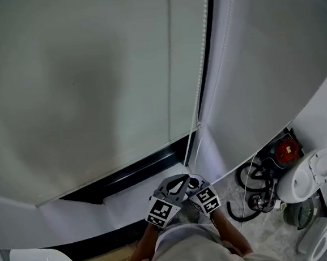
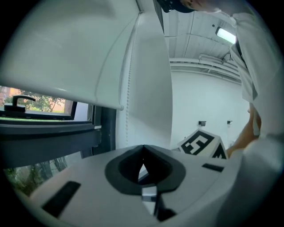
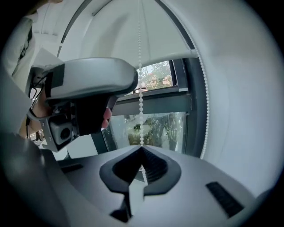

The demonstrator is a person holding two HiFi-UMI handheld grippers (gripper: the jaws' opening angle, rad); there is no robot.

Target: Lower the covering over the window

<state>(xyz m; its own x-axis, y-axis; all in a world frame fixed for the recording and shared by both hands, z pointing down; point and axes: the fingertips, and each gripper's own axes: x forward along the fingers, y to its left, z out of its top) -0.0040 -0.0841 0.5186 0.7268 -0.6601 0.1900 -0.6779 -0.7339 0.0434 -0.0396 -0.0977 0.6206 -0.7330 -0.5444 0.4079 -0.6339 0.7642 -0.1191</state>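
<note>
Roller blind [image 1: 80, 89], pale and smooth, covers most of the window [image 3: 153, 122]; a strip of glass shows below its bottom rail [image 2: 62, 91]. Right hand-held gripper [image 3: 142, 150] is clenched on the bead chain [image 3: 141, 84], low on the loop, probably for a pull. Left hand-held gripper [image 2: 143, 148], just beside, is clenched too; no chain shows in its jaws

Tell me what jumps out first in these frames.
The pale roller blind fills most of the head view, leaving only a dark strip of window frame showing below its bottom edge. At bottom centre the two claws sit close together. The right claw is shut on the bead chain, and the left claw is shut too.
</note>
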